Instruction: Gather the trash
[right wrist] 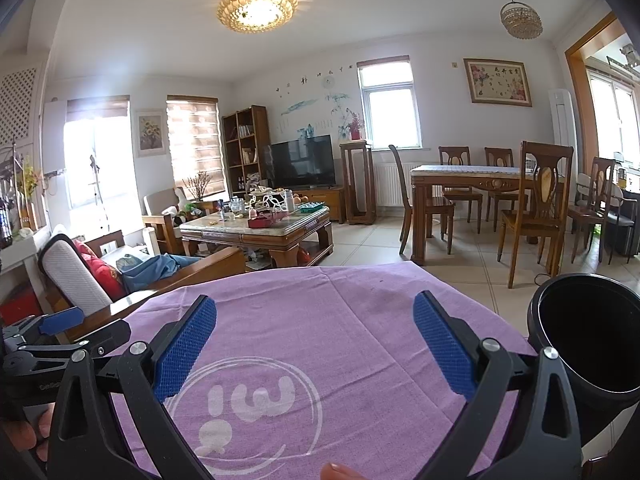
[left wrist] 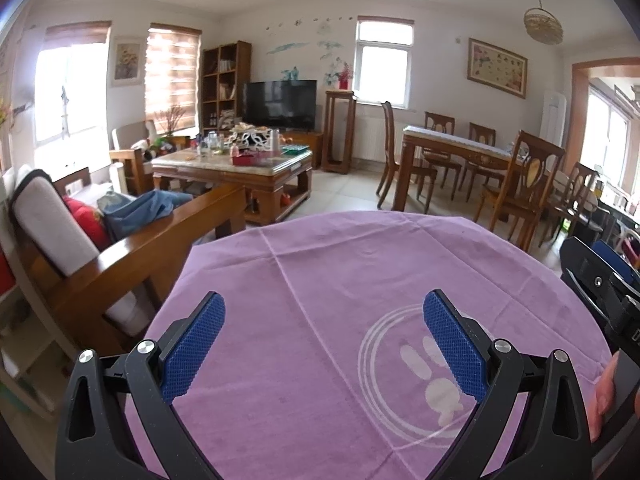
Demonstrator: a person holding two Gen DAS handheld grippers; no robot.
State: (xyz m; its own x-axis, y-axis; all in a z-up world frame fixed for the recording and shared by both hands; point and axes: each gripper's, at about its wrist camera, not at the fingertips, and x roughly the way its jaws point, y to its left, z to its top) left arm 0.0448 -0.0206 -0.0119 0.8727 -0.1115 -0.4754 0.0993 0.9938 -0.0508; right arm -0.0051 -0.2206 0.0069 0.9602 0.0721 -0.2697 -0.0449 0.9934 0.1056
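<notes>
A purple cloth with a white round logo covers the table right below both grippers. No trash shows on it in either view. My left gripper hangs open over the cloth with nothing between its blue pads. My right gripper is open too, also with nothing in it. A black bin stands at the table's right edge, beside my right gripper, its mouth dark. The right gripper's body shows at the right edge of the left wrist view, and the left gripper's body at the left of the right wrist view.
A wooden sofa with grey and red cushions and a blue garment sits left of the table. Beyond it stands a cluttered coffee table, a TV and a shelf. A dining table with several chairs is at the right, with tiled floor between.
</notes>
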